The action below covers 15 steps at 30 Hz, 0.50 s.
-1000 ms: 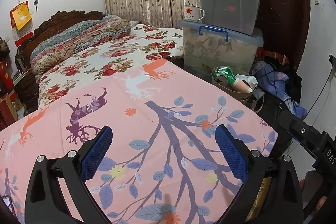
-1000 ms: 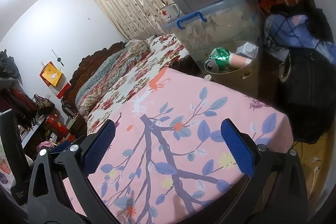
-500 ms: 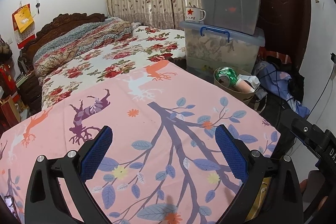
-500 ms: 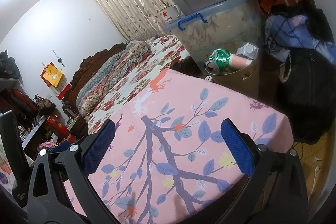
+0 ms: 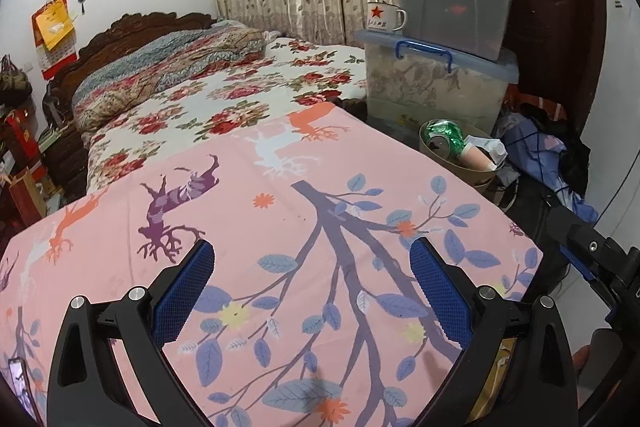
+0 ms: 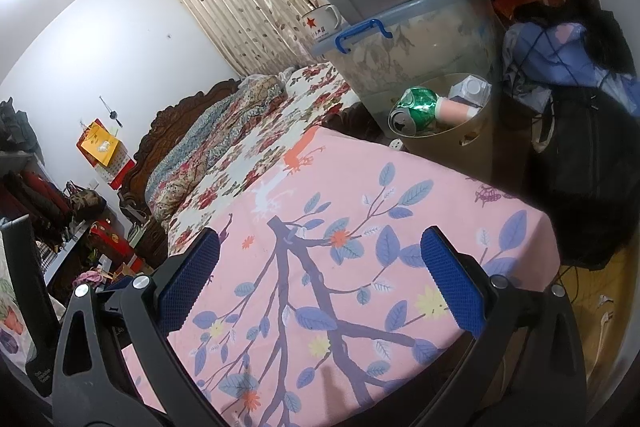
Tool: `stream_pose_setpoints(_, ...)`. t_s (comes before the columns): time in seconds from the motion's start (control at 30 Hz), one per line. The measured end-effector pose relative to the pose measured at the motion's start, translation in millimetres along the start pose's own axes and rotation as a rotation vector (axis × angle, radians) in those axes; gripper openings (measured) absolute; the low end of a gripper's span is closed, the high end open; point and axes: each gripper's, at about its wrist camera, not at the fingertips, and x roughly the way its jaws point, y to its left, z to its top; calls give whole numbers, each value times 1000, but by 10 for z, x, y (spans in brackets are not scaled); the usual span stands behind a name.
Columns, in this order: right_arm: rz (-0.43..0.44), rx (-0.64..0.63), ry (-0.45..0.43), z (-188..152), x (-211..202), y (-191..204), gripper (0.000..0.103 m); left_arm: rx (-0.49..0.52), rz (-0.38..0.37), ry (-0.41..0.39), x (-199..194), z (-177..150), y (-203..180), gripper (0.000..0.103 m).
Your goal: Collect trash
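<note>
Pink cotton printed with blue leaves and a purple branch covers the table [image 5: 304,227] under my tongs. Past its far right corner stands the round tan trash bin [image 6: 452,151], holding a crumpled green can [image 6: 416,105], a pink paper cup [image 6: 454,111] and a white carton [image 6: 472,89]. Behind it rise stacked translucent plastic storage boxes [image 5: 436,83], an enamel star mug [image 5: 384,17] on the lower lid. My left gripper [image 5: 312,291] gapes wide, empty; my right gripper [image 6: 320,283] likewise, ribbed blue pads [image 6: 452,287] well apart.
</note>
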Motion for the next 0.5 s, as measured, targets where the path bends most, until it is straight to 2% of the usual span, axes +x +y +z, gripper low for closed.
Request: stream_pose_setpoints(0.5, -4, 6, 11, -6, 61, -10, 99, 51, 20, 26, 97, -18, -63, 94)
